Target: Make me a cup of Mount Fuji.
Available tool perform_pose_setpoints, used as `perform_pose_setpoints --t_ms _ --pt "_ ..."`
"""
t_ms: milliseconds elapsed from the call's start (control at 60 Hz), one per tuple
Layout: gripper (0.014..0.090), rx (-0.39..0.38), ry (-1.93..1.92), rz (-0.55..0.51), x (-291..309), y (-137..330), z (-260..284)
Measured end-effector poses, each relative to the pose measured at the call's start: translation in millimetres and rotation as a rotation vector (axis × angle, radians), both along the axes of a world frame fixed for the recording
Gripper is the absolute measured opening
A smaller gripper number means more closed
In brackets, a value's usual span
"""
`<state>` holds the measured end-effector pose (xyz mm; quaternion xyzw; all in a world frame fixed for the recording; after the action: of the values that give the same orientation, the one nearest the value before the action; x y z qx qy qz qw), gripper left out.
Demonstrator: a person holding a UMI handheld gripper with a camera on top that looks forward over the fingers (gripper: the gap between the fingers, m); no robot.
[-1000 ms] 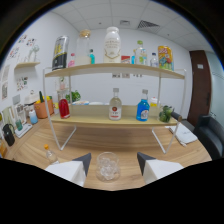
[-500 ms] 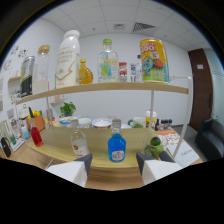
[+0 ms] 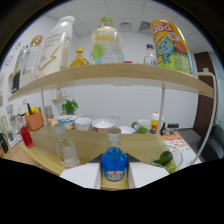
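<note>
Gripper view: the gripper [image 3: 115,175] is spread wide, its pale fingers [image 3: 80,176] flanking the blue bottle [image 3: 114,162], which stands on the lower shelf [image 3: 90,145] at twelve o'clock between them, gaps either side. A clear bottle [image 3: 65,150] sits at ten o'clock, limes [image 3: 165,159] at two o'clock. The upper shelf [image 3: 125,74] carries large bottles.

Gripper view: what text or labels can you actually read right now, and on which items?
None can be read.
Blue bottle standing between the open fingers: label too blurred.
Clear bottle beside it: nothing readable.
Top shelf: orange carton carries large print and a cartoon, not legible; green-label bottle and white bottle are blurred too.
</note>
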<state>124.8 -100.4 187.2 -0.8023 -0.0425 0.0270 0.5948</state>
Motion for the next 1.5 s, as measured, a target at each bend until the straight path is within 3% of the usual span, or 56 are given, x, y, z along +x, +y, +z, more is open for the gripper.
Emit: perform_pose_setpoints --t_ms 317,567,800,1000,1300,1500 --pt "0.0365 0.019 0.050 -0.034 -2.6 -51.7 12.2" --pt "0.0365 -0.064 0.063 -0.089 -8.8 -110.7 -57.6" --pt "0.0363 -0.079 -0.271 -0.092 -0.5 -114.5 -88.0" --pt "0.0365 -0.035 -0.832 0.015 1.6 -102.5 -73.8" --pt "0.0362 0.023 -1.563 0.260 -17.7 -89.0 -69.7" --pt "0.0363 0.024 -1.835 0.326 -18.8 -86.8 -70.7"
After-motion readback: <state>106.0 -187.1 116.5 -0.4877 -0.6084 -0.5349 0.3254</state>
